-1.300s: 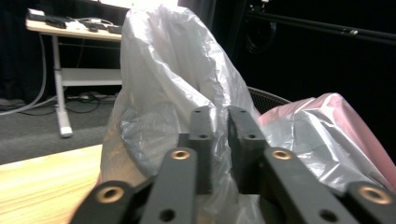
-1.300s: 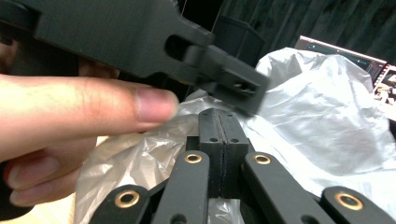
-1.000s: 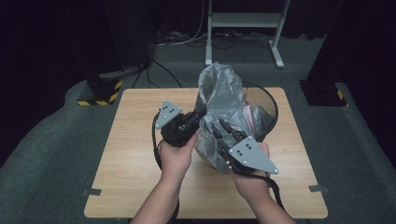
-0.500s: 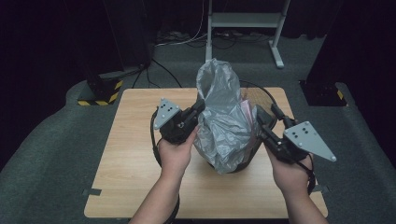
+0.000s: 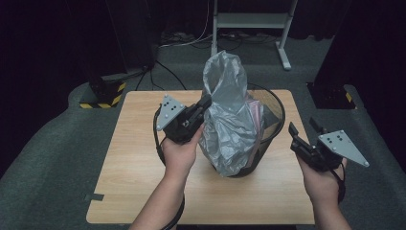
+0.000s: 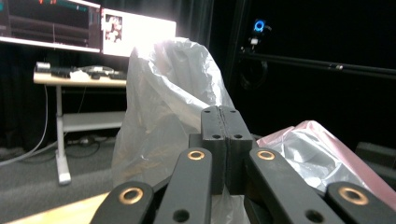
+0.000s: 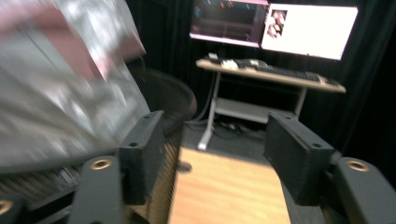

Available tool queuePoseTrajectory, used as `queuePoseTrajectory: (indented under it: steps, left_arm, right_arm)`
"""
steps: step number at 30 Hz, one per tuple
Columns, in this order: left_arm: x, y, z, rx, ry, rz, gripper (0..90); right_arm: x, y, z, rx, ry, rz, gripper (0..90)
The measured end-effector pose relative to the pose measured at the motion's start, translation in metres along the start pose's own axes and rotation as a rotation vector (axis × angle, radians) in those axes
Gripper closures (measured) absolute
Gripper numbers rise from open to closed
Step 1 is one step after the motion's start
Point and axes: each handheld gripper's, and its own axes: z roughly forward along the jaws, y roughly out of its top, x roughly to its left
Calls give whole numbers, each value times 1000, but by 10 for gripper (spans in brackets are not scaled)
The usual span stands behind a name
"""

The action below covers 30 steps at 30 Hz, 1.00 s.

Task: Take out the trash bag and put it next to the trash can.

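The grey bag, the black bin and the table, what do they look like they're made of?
Grey bag: thin plastic film, going by its crinkles, soft sheen and slight translucency.
Black bin: probably wire mesh, metal likely; its wall shows a fine see-through grid under a solid rim.
Table: a wood-look top, pale and matte with faint grain; whether it is solid wood or laminate is unclear.
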Motion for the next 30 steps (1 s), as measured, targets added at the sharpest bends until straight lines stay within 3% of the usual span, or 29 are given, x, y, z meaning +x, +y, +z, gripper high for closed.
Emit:
queuePoseTrajectory:
  steps: [4,8,15,17,26,30]
  left_arm:
    - [-3,5,0,-37,-11,20,896]
    - [-5,9,-1,-69,-25,39,896]
    - [-9,12,-3,-117,-47,65,897]
    - [-11,15,-5,-136,-56,72,897]
    - [-17,29,-14,-228,-89,103,897]
    - [-20,39,-17,-268,-103,120,897]
  right_arm:
    - [-7,-26,4,71,-19,35,279]
    - [-10,-51,12,147,-42,37,228]
    - [-8,-103,30,286,-30,24,191]
    - [-7,-114,35,312,-6,13,169]
    - [2,-143,48,400,35,-53,160]
    - [3,-148,50,420,40,-52,160]
